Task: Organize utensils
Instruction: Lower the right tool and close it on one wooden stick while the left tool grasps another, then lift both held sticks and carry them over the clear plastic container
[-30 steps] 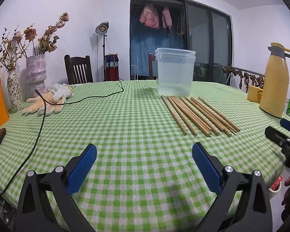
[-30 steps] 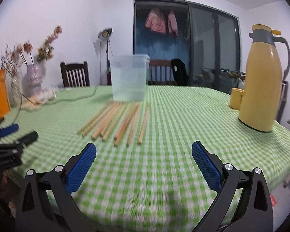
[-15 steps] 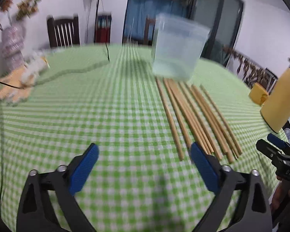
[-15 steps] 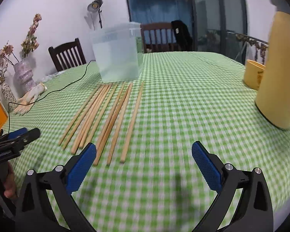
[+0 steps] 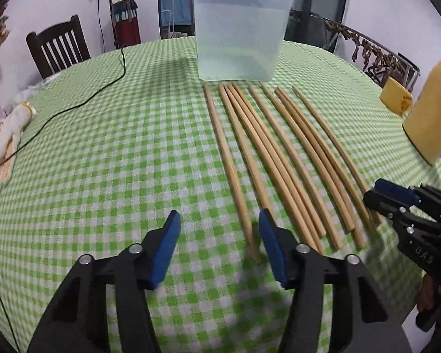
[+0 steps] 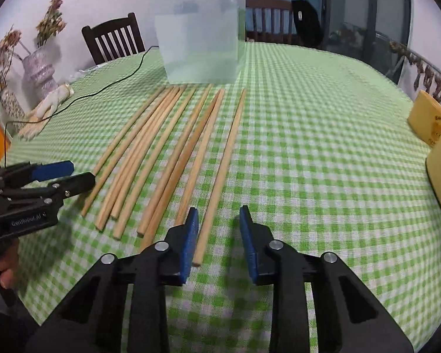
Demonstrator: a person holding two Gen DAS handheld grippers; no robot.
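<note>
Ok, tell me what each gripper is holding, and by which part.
Nothing yet. Both have just been closing: the right gripper straddles the near end of the rightmost chopstick ungripped; the left gripper is empty.

Bare checked surface across the left and centre of the left wrist frame, black cable trailing at upper left, chopsticks fanned right of centre, clear tub blocking the top, yellow flask at right edge.

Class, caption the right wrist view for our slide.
Right claw half-closed over the rightmost chopstick, clear plastic tub waiting beyond.
</note>
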